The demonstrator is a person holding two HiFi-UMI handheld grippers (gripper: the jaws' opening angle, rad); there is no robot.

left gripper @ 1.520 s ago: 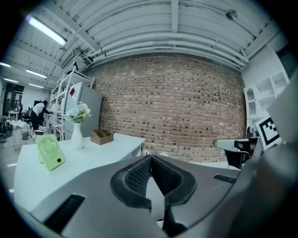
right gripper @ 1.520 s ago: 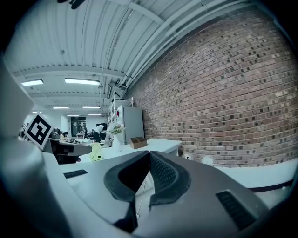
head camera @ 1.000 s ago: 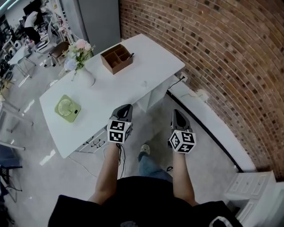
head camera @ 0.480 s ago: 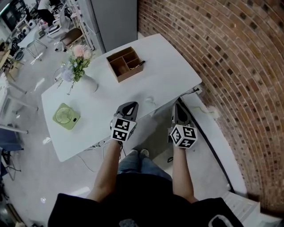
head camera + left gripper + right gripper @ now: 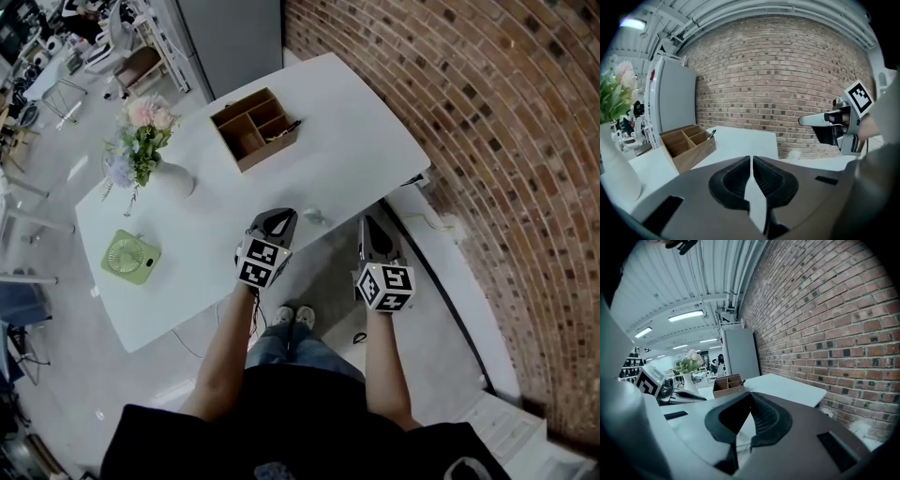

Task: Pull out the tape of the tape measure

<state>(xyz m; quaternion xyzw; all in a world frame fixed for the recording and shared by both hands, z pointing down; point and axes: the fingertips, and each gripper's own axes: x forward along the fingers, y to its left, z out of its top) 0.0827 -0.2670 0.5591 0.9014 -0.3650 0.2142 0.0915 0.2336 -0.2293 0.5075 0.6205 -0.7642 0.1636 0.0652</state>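
At table (image 5: 356,122), left gripper (image 5: 278,221), right gripper (image 5: 371,231), jaws together, perhaps tape measure (image 5: 314,217)

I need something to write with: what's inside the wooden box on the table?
The wooden box is split into several compartments. A dark pen-like item pokes out of one at its end. The others look bare, though the walls hide parts of their floors.

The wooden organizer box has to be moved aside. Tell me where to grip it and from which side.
Grip the wooden organizer box by its long outer wall nearest the person, coming down from above. The top is open, and the walls are thin, upright boards that jaws can straddle. Keep off the end holding the dark pen.
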